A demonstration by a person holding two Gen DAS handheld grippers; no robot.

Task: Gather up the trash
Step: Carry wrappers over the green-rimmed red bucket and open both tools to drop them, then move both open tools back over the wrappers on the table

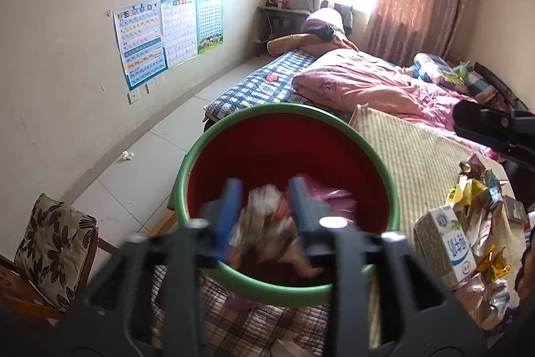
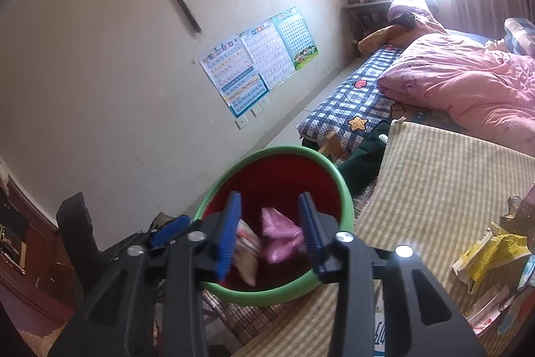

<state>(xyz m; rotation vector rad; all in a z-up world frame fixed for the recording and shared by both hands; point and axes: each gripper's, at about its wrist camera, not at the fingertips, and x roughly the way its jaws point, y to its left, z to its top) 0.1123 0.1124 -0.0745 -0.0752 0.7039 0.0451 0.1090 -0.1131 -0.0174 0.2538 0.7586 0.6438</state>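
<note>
A red bin with a green rim stands at the bed's edge; it also shows in the right wrist view. My left gripper hovers over the bin, open, with a blurred crumpled wrapper between and below its fingers; whether it touches them I cannot tell. My right gripper is open above the bin, over a pink wrapper and a pale wrapper inside. A pile of trash, with a milk carton and yellow wrappers, lies on the striped mat.
A striped mat covers the bed, with a pink quilt behind. A cushioned chair stands at the left. A crumpled paper lies on the floor by the wall.
</note>
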